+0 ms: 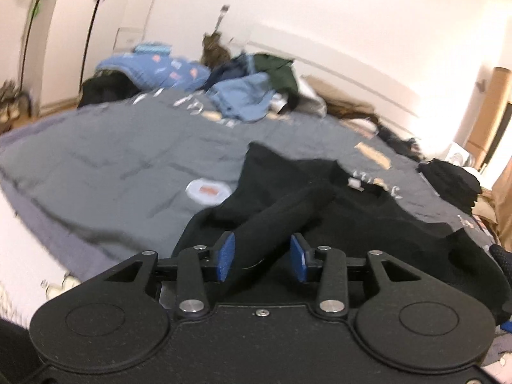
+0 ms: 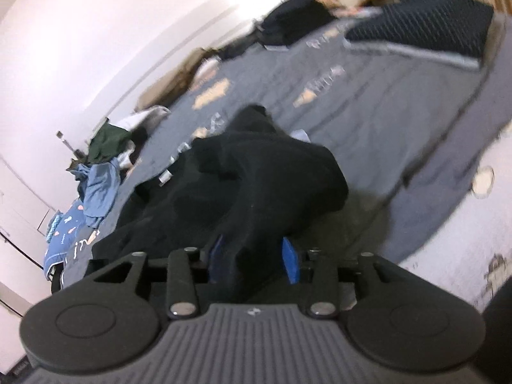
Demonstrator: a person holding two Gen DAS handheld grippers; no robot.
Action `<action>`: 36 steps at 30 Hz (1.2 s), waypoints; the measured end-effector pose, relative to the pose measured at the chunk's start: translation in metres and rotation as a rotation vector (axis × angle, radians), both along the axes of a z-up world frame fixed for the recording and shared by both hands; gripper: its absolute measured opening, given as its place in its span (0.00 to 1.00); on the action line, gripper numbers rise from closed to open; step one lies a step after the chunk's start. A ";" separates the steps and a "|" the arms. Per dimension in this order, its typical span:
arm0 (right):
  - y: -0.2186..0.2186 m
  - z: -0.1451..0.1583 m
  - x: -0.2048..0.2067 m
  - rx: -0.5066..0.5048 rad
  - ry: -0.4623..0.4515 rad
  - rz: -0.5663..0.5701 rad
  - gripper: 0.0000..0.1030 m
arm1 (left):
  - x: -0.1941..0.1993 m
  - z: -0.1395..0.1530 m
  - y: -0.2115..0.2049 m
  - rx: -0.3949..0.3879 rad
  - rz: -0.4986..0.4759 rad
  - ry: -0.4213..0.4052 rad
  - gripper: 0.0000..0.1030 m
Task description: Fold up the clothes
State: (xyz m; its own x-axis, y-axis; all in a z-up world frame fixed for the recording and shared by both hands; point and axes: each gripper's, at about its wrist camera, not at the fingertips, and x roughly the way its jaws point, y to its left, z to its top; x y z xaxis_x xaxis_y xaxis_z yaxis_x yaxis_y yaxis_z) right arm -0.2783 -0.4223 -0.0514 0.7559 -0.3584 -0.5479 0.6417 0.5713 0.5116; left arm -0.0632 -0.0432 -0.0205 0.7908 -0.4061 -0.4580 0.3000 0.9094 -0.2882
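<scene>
Black garment (image 1: pixel 368 211) lies rumpled on the grey bedspread (image 1: pixel 112 160), near its front edge. Left gripper (image 1: pixel 262 259) and right gripper (image 2: pixel 254 260): jaws part-open, fabric between, not pinched (blurry). Likely mid-fold release. Next: regrip an edge, flatten.

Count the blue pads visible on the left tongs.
2: one pad left of the black garment fold, the other pad right of it, on the left tongs.
</scene>
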 end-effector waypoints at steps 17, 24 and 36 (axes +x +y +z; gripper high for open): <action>0.032 0.041 0.013 -0.370 0.034 0.071 0.52 | 0.000 0.001 -0.037 0.109 -0.150 -0.113 0.45; 0.033 0.029 0.043 -0.353 0.078 0.236 0.54 | 0.009 0.004 -0.053 0.213 -0.224 -0.218 0.45; 0.015 0.044 0.087 -0.545 0.187 0.317 0.62 | 0.012 -0.004 -0.057 0.178 -0.210 -0.172 0.48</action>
